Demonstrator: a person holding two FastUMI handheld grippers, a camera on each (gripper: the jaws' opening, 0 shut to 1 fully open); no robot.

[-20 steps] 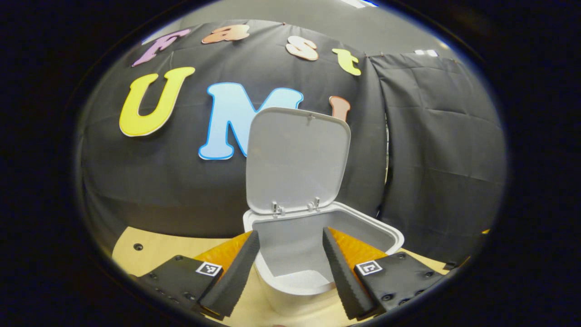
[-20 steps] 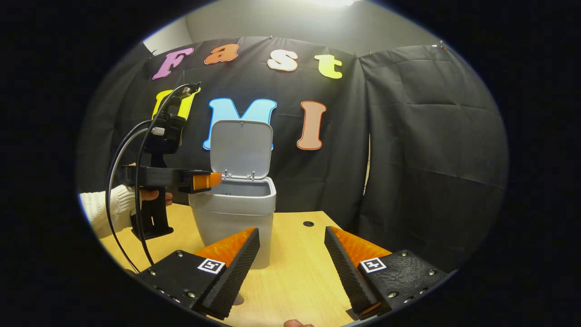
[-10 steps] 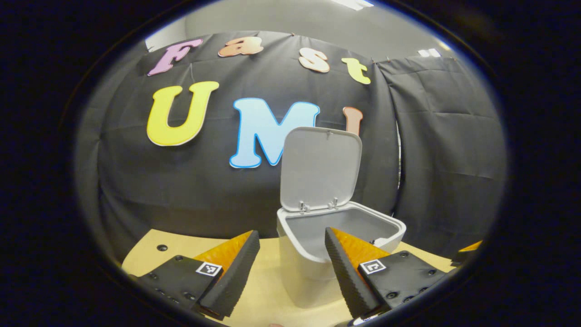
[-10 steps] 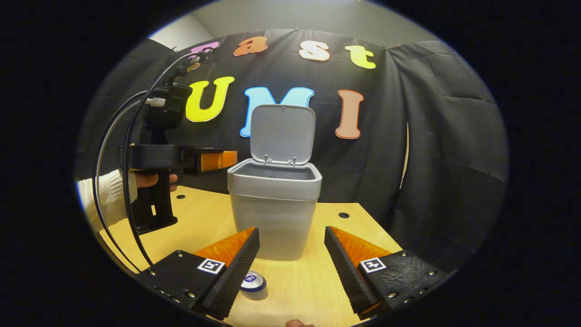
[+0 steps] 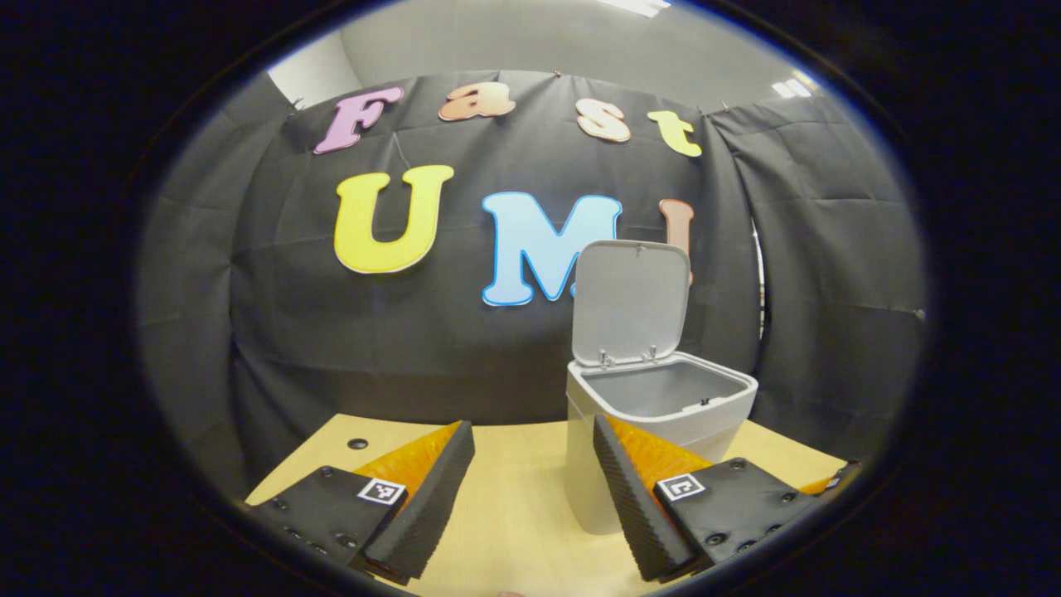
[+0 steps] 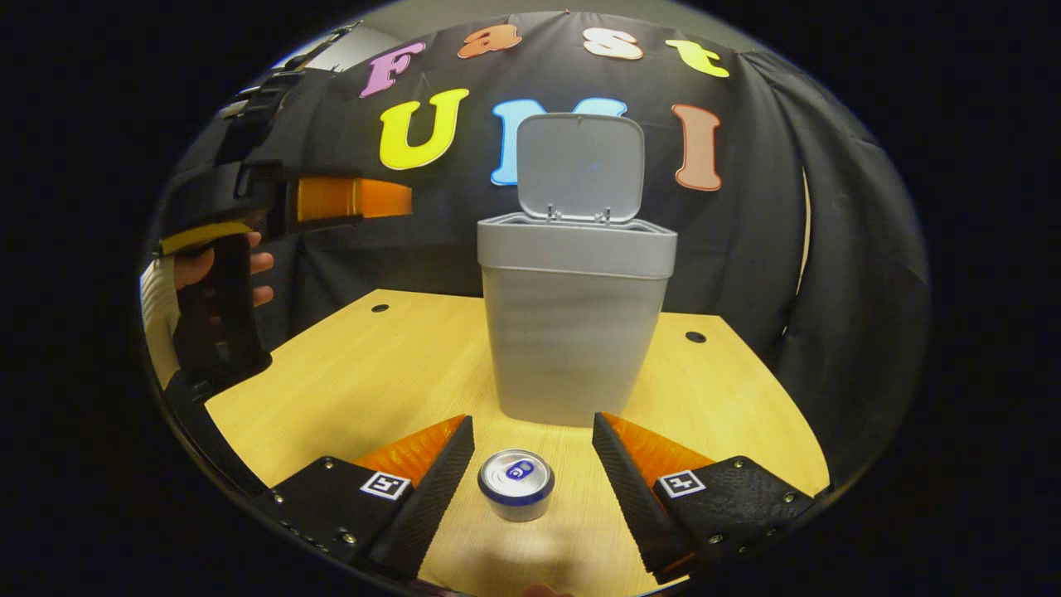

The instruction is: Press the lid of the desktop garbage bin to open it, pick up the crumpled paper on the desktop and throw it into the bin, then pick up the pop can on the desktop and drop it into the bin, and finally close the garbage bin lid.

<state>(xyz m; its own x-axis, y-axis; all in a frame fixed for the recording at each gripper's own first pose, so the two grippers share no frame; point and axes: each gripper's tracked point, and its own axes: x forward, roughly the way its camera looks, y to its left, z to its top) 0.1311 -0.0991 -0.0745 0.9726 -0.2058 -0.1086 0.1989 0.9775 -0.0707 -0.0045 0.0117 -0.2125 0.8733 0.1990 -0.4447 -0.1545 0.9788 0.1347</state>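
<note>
The grey garbage bin (image 6: 572, 323) stands on the wooden desktop with its lid (image 6: 580, 166) swung up and open. In the left gripper view the bin (image 5: 663, 398) sits ahead to the right, lid (image 5: 632, 300) upright. A pop can (image 6: 516, 484) stands upright on the desktop in front of the bin, between the open fingers of my right gripper (image 6: 530, 477), untouched by them. My left gripper (image 5: 530, 485) is open and empty, held in the air left of the bin; in the right gripper view the left gripper (image 6: 348, 199) is held by a hand (image 6: 228, 269).
The wooden desktop (image 6: 390, 365) has small round holes (image 6: 380, 308) near its back corners. Black cloth walls close in behind and to the right of the bin.
My left gripper has drawn back and to the left, away from the bin's opening. My right gripper has dropped lower, bringing the pop can between its fingers.
</note>
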